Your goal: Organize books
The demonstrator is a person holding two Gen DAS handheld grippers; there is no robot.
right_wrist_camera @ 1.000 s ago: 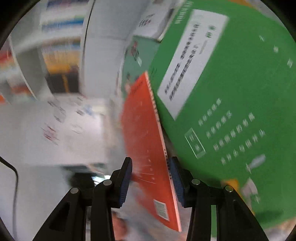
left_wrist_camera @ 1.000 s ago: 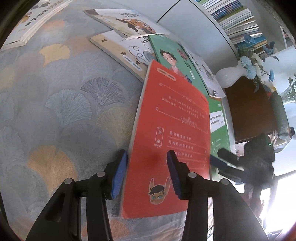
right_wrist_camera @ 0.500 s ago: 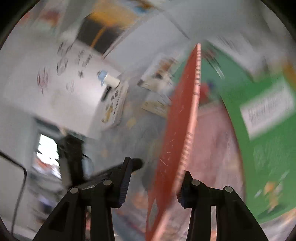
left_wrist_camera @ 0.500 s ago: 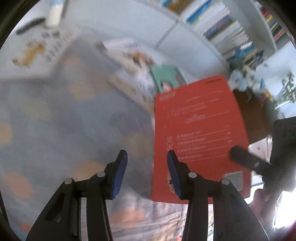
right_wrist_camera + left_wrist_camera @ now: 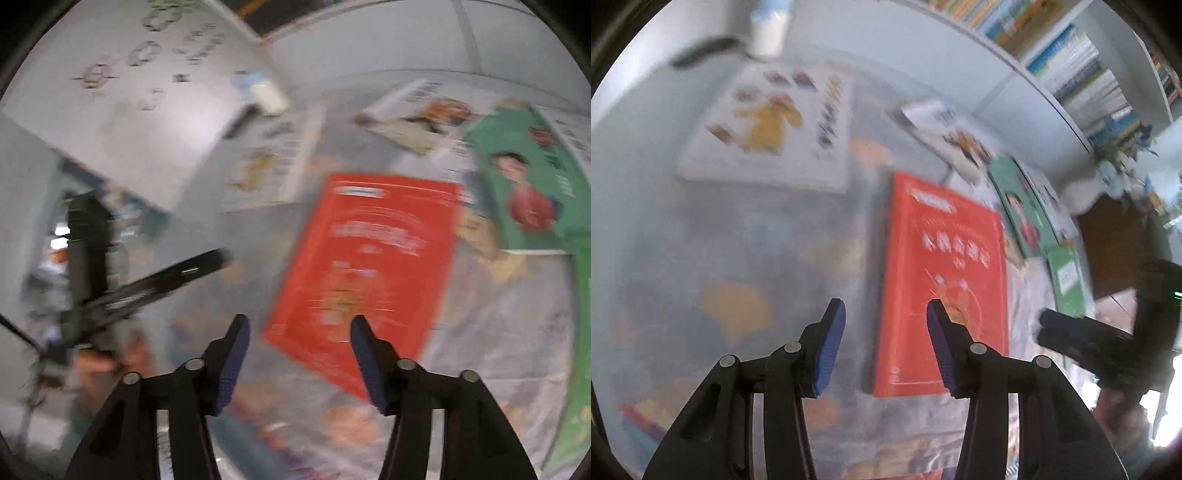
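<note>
Red book [image 5: 942,291] lies flat on the patterned cloth [image 5: 738,258] — left gripper [image 5: 884,317] spread and opening; right gripper [image 5: 299,332] at three o'clock, opening — both empty.

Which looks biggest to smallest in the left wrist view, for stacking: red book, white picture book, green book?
1. Red book and white picture book: alike, and the blur leaves it unsure.
2. Green book: smallest, partly covered.
</note>
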